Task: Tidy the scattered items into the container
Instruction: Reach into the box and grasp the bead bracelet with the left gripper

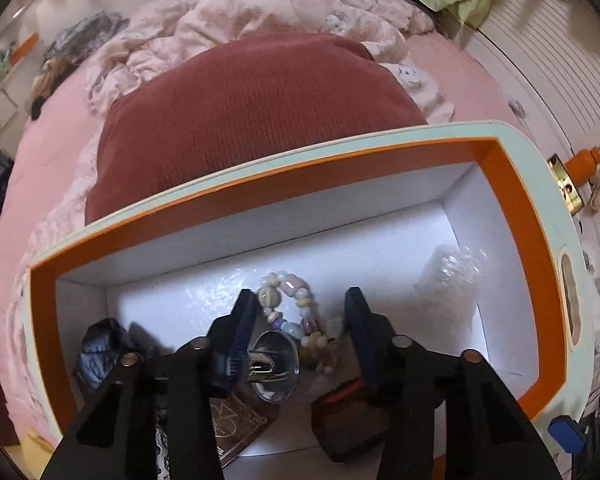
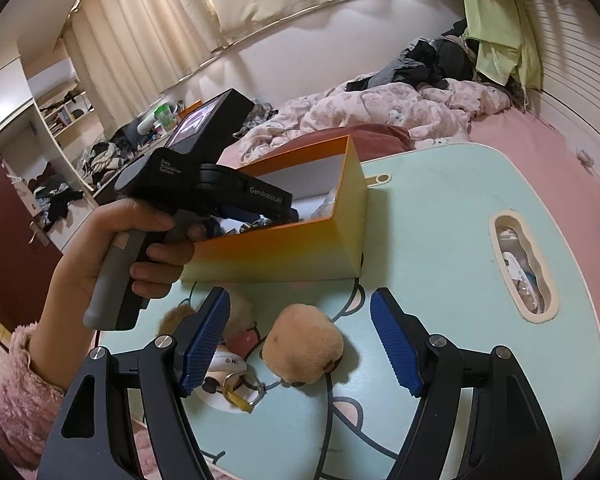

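Observation:
The orange box (image 1: 512, 216) with a white inside stands on the pale green tray table (image 2: 440, 240). My left gripper (image 1: 300, 312) is open inside the box, above a pastel bead bracelet (image 1: 296, 304), a shiny metal funnel-shaped piece (image 1: 276, 366), a dark red case (image 1: 340, 412), a black crumpled item (image 1: 100, 352) and a clear plastic bag (image 1: 452, 276). In the right wrist view the box (image 2: 284, 248) shows with the left gripper reaching into it. My right gripper (image 2: 300, 320) is open above a tan plush toy (image 2: 304, 344) with a keyring (image 2: 240, 388) on the table.
The tray table lies on a pink bed (image 2: 540, 148) with a rumpled floral duvet (image 1: 260, 16) and a dark red cushion (image 1: 252, 108). The table has an oval handle slot (image 2: 520, 264). Clothes are piled at the bed's far end (image 2: 432, 60).

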A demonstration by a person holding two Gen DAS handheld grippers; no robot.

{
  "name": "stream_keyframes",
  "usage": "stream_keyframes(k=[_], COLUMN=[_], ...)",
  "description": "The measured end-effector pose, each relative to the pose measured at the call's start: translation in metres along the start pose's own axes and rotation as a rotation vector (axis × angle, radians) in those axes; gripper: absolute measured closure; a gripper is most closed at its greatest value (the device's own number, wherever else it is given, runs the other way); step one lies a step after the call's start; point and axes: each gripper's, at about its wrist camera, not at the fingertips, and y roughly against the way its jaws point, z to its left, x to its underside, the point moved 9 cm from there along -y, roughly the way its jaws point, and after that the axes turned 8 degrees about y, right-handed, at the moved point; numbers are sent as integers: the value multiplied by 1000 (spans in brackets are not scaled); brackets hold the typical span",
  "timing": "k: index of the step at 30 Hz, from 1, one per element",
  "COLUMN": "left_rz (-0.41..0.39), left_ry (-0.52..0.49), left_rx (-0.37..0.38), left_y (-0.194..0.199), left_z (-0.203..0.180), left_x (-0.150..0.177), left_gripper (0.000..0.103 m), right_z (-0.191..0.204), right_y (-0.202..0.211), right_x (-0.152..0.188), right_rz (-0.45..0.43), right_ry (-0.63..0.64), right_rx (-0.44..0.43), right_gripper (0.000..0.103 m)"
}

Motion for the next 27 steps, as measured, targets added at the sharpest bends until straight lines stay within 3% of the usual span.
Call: stream_keyframes(k=[2, 7, 8, 15, 27], left_rz=[1, -22, -21, -52, -250], left_ry=[-13, -50, -48, -21, -35], left_rx=[5, 6, 16, 91, 239], left_y=[0, 1, 1, 18, 121], left_z=[-3, -8, -9, -2, 5], left_x=[0, 0, 1, -5, 3], left_gripper=[82, 85, 94, 94, 94], right_z=[0, -1, -1, -4, -5], right_y=[0, 1, 1, 1, 1], right_x=[0, 1, 1, 2, 2], right_rz=[0, 1, 0, -1, 3], right_ry=[-3, -6, -7, -18, -19], right_rx=[-1, -2, -1, -1, 1], right_gripper=[30, 30, 30, 30, 30])
